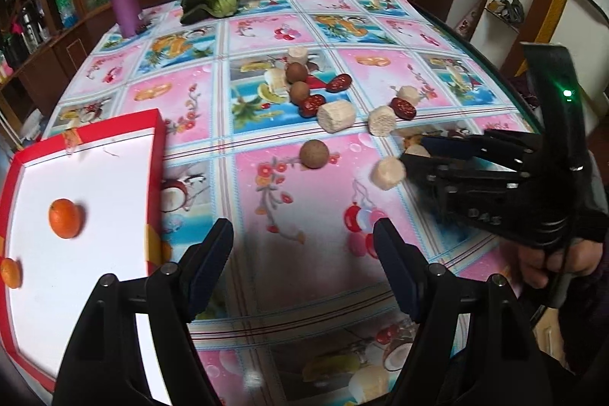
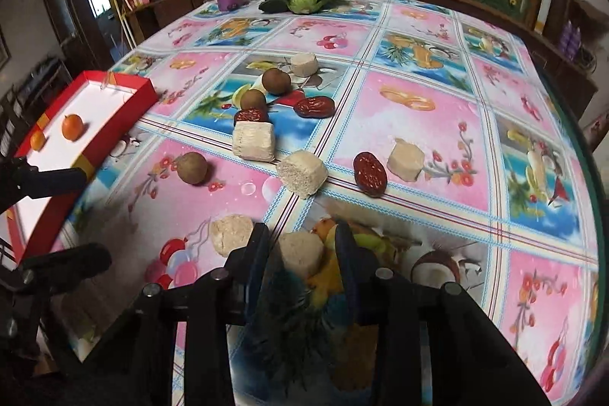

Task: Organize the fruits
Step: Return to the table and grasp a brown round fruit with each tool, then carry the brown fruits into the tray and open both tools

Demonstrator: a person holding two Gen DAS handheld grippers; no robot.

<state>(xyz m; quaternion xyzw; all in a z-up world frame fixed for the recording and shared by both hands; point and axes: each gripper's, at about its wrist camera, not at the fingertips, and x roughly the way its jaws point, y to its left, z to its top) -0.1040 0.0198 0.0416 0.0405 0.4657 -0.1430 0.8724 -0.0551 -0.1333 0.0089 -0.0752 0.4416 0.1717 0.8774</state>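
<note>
Red tray (image 1: 158, 155) at the table's (image 2: 418, 147) left edge: collecting bin, holding two oranges (image 1: 64, 217); loose brown fruits (image 2: 193, 168), red dates (image 2: 369, 174) and pale chunks lie scattered mid-table, apparently awaiting sorting. Right gripper (image 2: 302, 246): jaws narrowed around a pale chunk (image 2: 300, 252) on the cloth, pads at its sides, firm contact not confirmed. Left gripper (image 1: 302, 250): spread wide, empty, beside the tray.

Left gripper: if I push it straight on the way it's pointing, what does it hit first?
Most likely bare tablecloth. The left gripper stands open with nothing between its fingers. The round brown fruit lies farther along that line, though depth is hard to judge. The red tray sits off to its left.
</note>
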